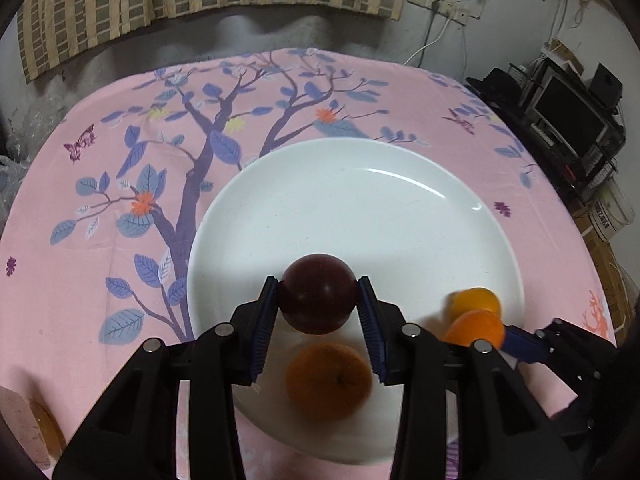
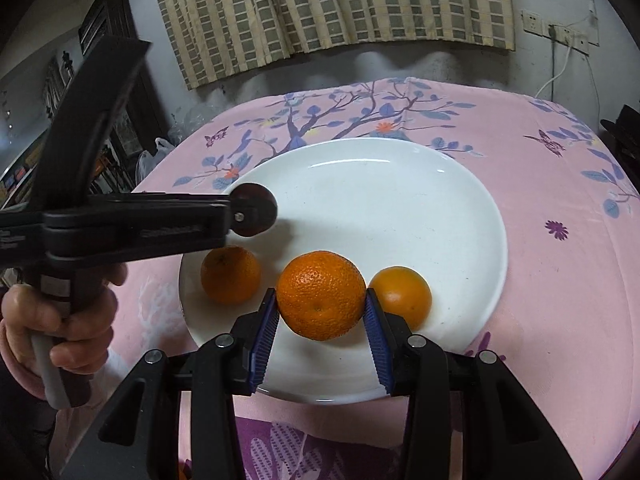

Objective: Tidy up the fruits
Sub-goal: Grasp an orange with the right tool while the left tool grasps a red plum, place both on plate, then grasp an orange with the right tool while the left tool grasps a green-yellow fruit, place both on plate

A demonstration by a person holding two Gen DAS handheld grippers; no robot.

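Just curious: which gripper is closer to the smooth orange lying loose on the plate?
Right. The right gripper, clamping a bumpy orange, sits right beside the smooth orange; the left gripper, holding a dark fruit, is across the plate.

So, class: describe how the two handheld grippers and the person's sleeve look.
Each gripper, left gripper and right gripper, has black angular arms with silver round bolts and ribbed blue pads on the fingers. The left one has a grey handle. The sleeve looks pink.

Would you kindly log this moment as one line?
left gripper: holds dark fruit | right gripper: holds orange | white plate: two oranges
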